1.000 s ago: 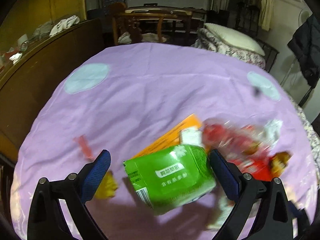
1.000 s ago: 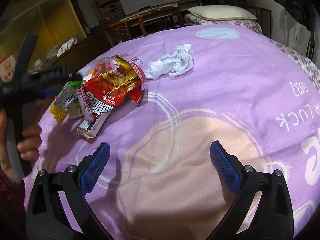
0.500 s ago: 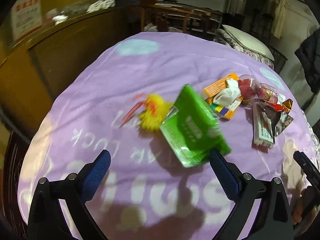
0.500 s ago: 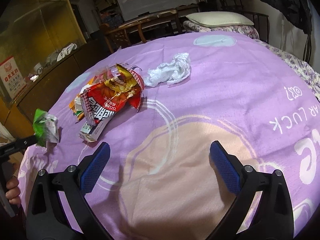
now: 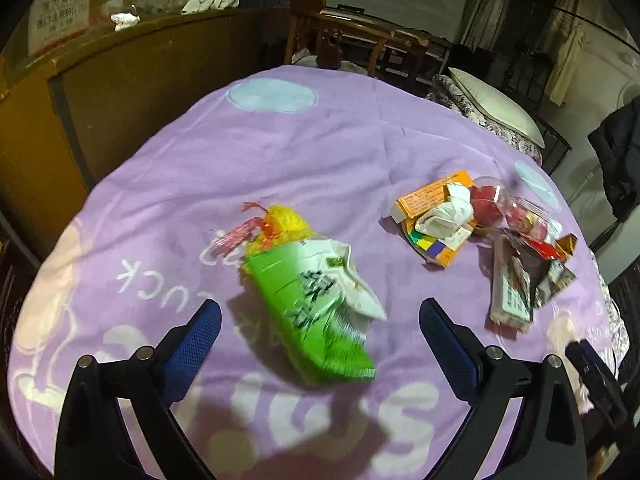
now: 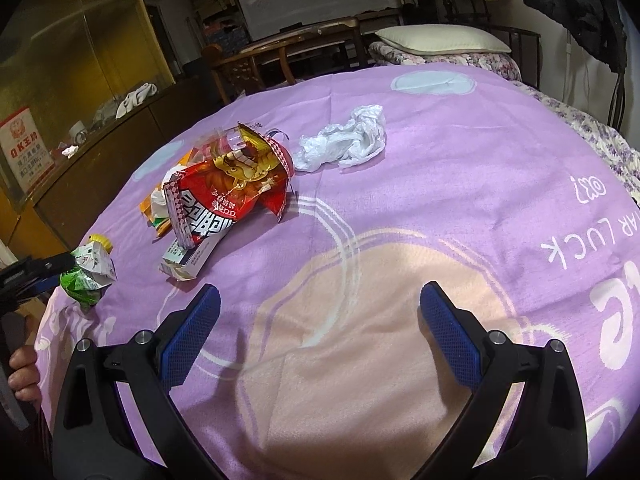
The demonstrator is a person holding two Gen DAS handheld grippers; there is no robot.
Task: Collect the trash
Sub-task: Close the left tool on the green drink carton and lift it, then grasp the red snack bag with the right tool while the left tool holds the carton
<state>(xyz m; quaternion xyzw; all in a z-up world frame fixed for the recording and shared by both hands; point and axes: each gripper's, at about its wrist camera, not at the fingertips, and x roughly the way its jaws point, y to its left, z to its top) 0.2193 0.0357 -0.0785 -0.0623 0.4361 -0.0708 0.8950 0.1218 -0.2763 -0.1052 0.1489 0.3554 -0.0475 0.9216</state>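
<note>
A crumpled green packet (image 5: 316, 312) lies blurred on the purple cloth (image 5: 340, 148), between and just ahead of my open left gripper (image 5: 320, 332); it also shows in the right wrist view (image 6: 86, 276). Behind it sits a yellow net with a red tie (image 5: 276, 224). An orange box with a white wrapper (image 5: 436, 216), a clear tub (image 5: 504, 208) and a white carton (image 5: 510, 292) lie to the right. My right gripper (image 6: 320, 320) is open and empty over bare cloth. A red snack bag (image 6: 224, 196) and a white crumpled bag (image 6: 348, 140) lie ahead of it.
A wooden counter (image 5: 100, 80) runs along the left of the bed. A wooden chair (image 5: 340, 48) and a pillow (image 6: 440, 44) stand beyond the far edge. The cloth's near edge drops off at the left in the right wrist view (image 6: 60, 320).
The left gripper pulled back toward the near-left edge of the cloth. The green packet, close between its fingers a second ago, now lies loose ahead of them. The right gripper barely moved.
</note>
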